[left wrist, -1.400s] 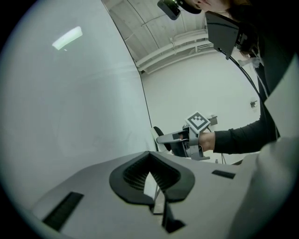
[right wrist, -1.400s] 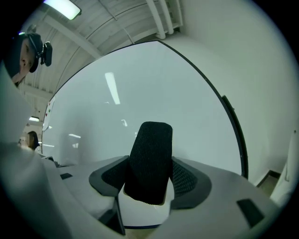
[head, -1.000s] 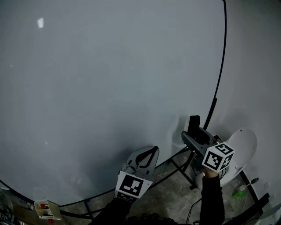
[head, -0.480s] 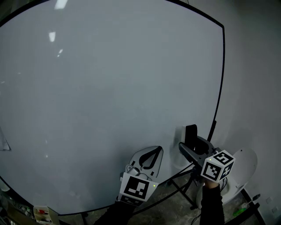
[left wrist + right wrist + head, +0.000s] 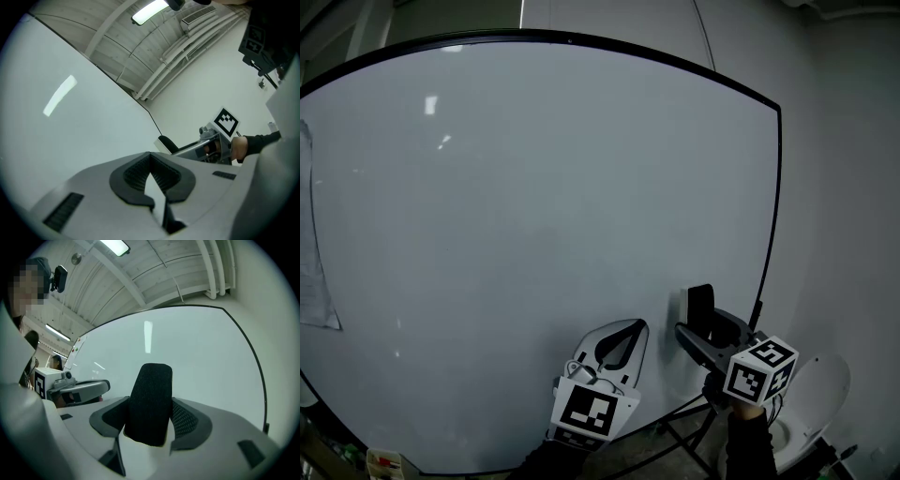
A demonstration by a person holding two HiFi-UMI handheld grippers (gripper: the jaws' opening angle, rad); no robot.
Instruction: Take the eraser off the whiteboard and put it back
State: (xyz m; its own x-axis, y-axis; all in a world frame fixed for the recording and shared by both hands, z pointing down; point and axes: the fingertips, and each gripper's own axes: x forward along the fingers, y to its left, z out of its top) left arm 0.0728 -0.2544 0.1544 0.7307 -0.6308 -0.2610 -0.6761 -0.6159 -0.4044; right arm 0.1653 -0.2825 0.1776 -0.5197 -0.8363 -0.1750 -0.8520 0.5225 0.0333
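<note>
The black eraser [image 5: 700,302] stands upright between the jaws of my right gripper [image 5: 701,321], close to the lower right part of the whiteboard [image 5: 534,187]; I cannot tell whether it touches the board. In the right gripper view the eraser [image 5: 151,390] fills the gap of the right gripper [image 5: 150,405], which is shut on it. My left gripper [image 5: 630,328] hangs beside it to the left with its tips together. In the left gripper view the left gripper [image 5: 150,155] is shut on nothing, and the eraser [image 5: 165,142] shows beyond it.
A sheet of paper [image 5: 314,253] hangs at the board's left edge. The board's black frame [image 5: 778,187] runs down the right side, with a plain wall beyond it. A white rounded seat [image 5: 814,394] and dark stand legs [image 5: 675,433] lie below right.
The head view has tilted upward, so the board's top edge and the paper came into sight and the floor dropped out. Both grippers keep their places; the eraser stays in the right one.
</note>
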